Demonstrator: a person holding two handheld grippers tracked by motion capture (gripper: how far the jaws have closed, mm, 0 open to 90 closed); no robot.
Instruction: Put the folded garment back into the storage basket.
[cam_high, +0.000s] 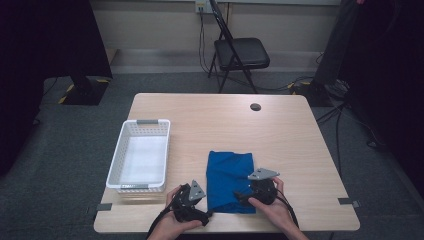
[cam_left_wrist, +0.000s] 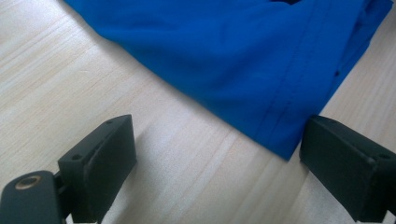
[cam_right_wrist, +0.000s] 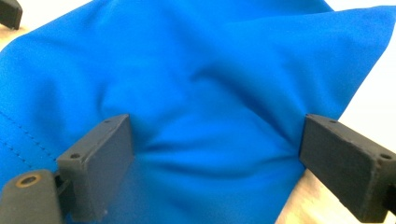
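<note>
Left claw (cam_left_wrist: 215, 154): we see it wide apart, blue cloth (cam_left_wrist: 243, 60) corner just ahead.
Right claw (cam_right_wrist: 212, 154): wide apart, pressing into cloth.

— What colour is the folded cloth (cam_high: 230, 181)?
— Plain bright blue, with matching blue stitching along its hem.
— And the basket (cam_high: 116, 165)?
— White, with grey handles.
— The table (cam_high: 280, 135)?
— Pale wood grain. Both grippers (cam_high: 189, 199) (cam_high: 242, 196) are black, with grey top plates.

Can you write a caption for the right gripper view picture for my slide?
The right gripper, jaws open, presses down on a bunched fold of the blue cloth.
</note>
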